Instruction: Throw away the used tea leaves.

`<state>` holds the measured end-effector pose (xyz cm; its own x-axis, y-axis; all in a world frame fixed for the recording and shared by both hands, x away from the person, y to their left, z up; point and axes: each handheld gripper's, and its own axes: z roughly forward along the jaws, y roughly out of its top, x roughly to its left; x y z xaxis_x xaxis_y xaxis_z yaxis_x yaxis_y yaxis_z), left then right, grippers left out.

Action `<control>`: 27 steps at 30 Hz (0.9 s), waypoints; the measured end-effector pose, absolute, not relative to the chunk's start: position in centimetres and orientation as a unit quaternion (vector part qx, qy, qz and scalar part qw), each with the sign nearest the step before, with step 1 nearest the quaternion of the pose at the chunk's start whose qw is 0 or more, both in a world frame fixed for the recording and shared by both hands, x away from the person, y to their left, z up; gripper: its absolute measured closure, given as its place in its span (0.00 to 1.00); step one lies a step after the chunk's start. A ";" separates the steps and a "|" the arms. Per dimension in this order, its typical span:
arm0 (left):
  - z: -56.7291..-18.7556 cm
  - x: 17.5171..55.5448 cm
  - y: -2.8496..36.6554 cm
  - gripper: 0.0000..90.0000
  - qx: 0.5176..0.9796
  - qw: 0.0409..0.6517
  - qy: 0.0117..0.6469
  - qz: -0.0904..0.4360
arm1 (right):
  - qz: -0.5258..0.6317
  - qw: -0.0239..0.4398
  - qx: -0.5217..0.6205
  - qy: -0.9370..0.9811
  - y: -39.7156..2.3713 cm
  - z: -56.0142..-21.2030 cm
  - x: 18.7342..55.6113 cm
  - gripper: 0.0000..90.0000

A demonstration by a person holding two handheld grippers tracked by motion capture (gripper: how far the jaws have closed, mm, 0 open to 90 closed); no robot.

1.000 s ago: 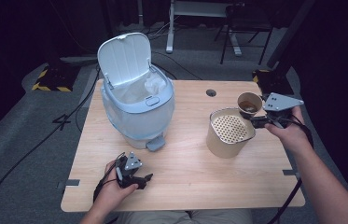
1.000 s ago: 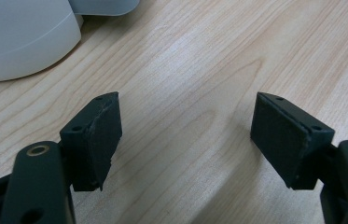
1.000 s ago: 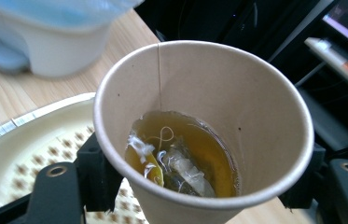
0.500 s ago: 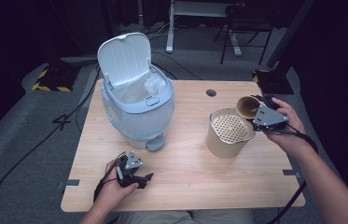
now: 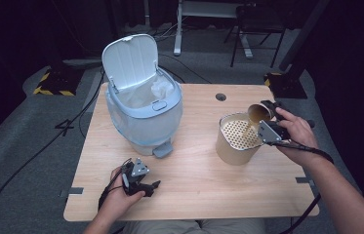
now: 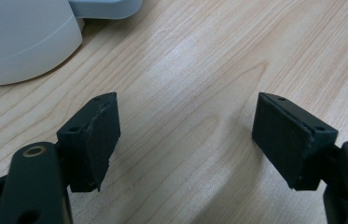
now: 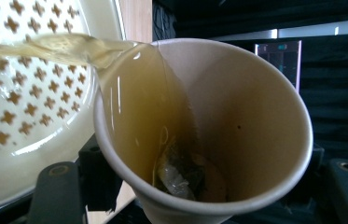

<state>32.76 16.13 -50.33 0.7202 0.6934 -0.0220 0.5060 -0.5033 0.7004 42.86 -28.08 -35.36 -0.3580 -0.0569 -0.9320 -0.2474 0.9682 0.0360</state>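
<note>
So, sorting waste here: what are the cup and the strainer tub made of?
Cup: likely paper, matte beige with a rolled rim and a side seam. Strainer tub: probably plastic, its glossy cream insert moulded with cross-shaped holes; the tan wall could be card.

The table (image 5: 194, 195) is pale wood with a fine darker grain running along it. The bin (image 5: 143, 114) is light blue-grey, its raised lid (image 5: 130, 61) paler inside, with a whitish liner (image 5: 162, 89) showing at the mouth. The strainer container (image 5: 235, 146) has tan sides and a cream top patterned with rows of small brown cross-shaped holes. The paper cup (image 7: 237, 121) is beige inside and holds amber-yellow liquid (image 7: 134, 107), with a dark greenish tea bag (image 7: 178, 172) at the bottom. The left gripper (image 6: 185, 135) and the right gripper (image 5: 271, 130) are black, each topped with a grey plate.
</note>
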 end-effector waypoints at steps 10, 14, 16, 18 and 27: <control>-50.3 32.7 16.1 0.27 0.857 0.355 0.351 0.131 | -0.002 0.619 -0.147 0.772 -27.3 -36.2 42.3 0.34; -50.3 32.7 16.1 0.27 0.857 0.355 0.351 0.131 | -0.067 0.652 -0.194 0.730 -26.9 -36.7 41.9 0.34; -50.3 32.7 16.1 0.27 0.856 0.355 0.351 0.131 | -0.106 0.665 -0.222 0.705 -26.7 -37.1 41.7 0.34; -50.3 32.7 16.1 0.27 0.856 0.355 0.351 0.131 | -0.117 0.669 -0.231 0.697 -26.7 -37.2 41.7 0.34; -50.3 32.8 16.1 0.27 0.856 0.356 0.351 0.131 | -0.241 0.705 -0.326 0.582 -25.7 -38.5 40.9 0.34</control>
<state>32.76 16.10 -50.34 0.7189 0.6946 -0.0261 0.5087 -0.5001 0.7008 40.93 -25.67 -38.49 0.2057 -0.7192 -0.6636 -0.0402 0.6713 -0.7401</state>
